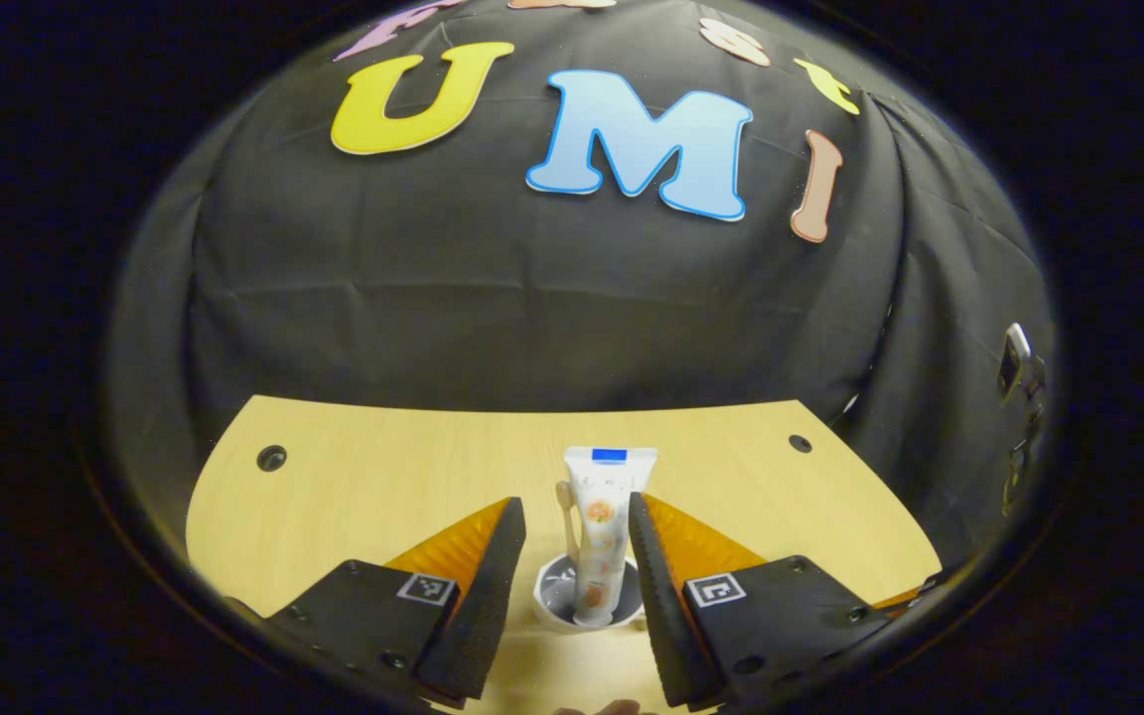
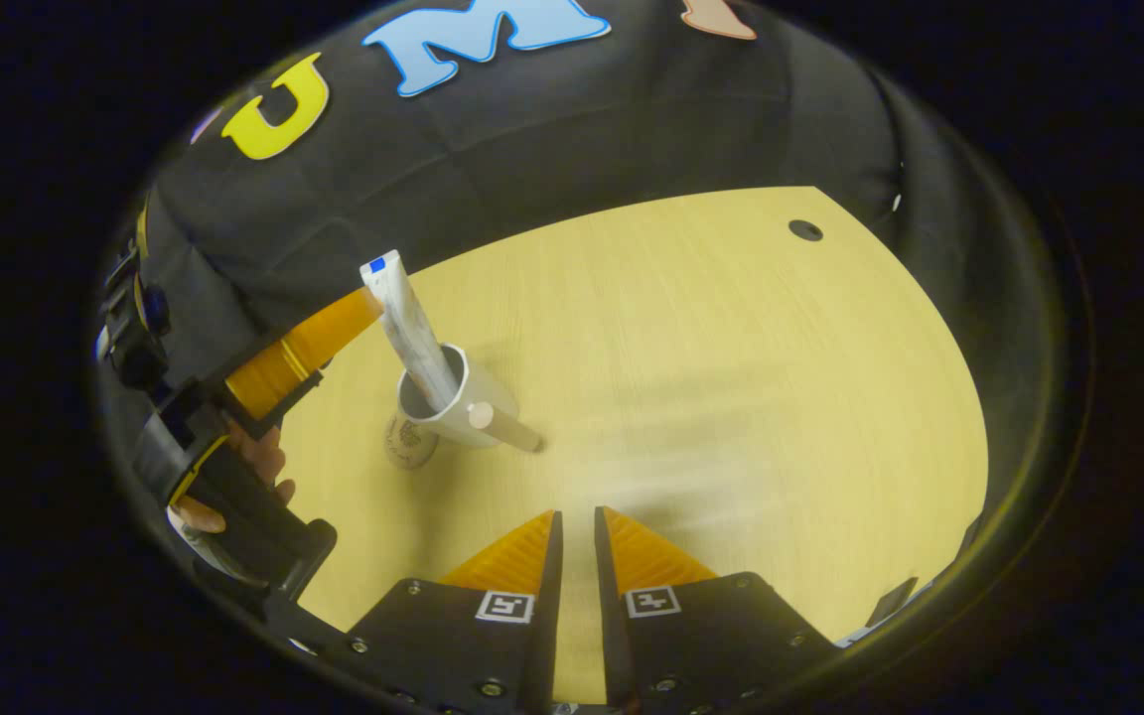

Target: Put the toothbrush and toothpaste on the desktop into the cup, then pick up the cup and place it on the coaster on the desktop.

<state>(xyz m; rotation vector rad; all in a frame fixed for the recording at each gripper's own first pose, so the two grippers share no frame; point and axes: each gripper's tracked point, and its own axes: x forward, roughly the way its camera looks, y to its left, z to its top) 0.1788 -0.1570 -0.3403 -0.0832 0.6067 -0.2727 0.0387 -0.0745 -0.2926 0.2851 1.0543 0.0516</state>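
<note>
Left gripper view shows the left tongs (image 1: 577,556) open, one finger on each side of the cup (image 1: 557,601), with a clear gap to the cup wall on both sides; they grip nothing. The cup stands upright on the table (image 1: 383,477), between the fingertips and slightly below them.

Progress, as judged from both views: the loading stage appears complete. The toothpaste (image 1: 602,526) stands cap-down in the cup, its flat crimped end uppermost. The toothbrush (image 1: 566,521) stands beside it in the cup, its pale handle just left of the tube. The remaining stage is the transfer: closing on the cup, lifting it and setting it on the coaster. No coaster can be identified, so its location cannot be stated.

Right gripper view shows the right tongs (image 2: 572,566) nearly closed, a narrow slit between the fingers, holding nothing, well apart from the cup (image 2: 453,407). A hand (image 2: 234,477) holds the left tool at the left edge of this view.

Appearance: the cup is pale with a grey interior and a small printed mark low on its side. The toothpaste (image 2: 413,328) is a white tube with an orange print and a blue patch at its crimp. Both items project well above the rim, so the loaded cup is likely top-heavy.
</note>
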